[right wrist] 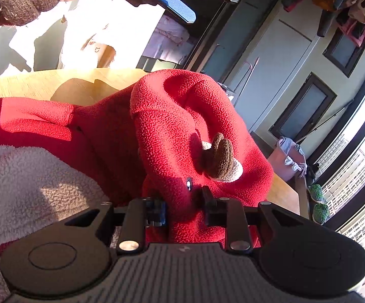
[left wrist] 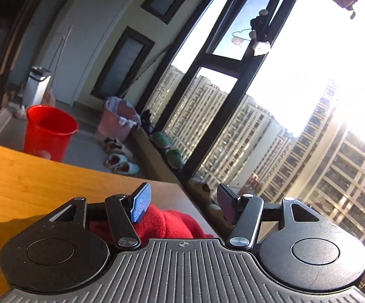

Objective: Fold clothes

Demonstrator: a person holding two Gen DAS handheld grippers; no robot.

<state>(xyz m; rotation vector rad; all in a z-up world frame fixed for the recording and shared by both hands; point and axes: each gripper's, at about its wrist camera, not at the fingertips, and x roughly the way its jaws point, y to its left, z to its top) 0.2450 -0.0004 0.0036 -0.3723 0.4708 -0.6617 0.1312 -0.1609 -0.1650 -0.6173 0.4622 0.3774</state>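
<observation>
The right gripper [right wrist: 183, 208] pinches a fold of the one red fleece garment [right wrist: 182, 116], heaped at the wooden table's [right wrist: 43, 85] far edge. The left gripper [left wrist: 182, 200] hangs spread and empty above it. Two buckets, perhaps three slipper pairs beyond.

windows [left wrist: 233, 58]: sunlit tower blocks | floor: red bucket [left wrist: 48, 131] | wooden table [left wrist: 31, 184]

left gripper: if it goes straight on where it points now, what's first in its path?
Nothing close, it seems. The left gripper is open and empty, pointing past the table corner toward the window frame. The red garment lies below its fingers, not ahead. Depth is unclear.
</observation>
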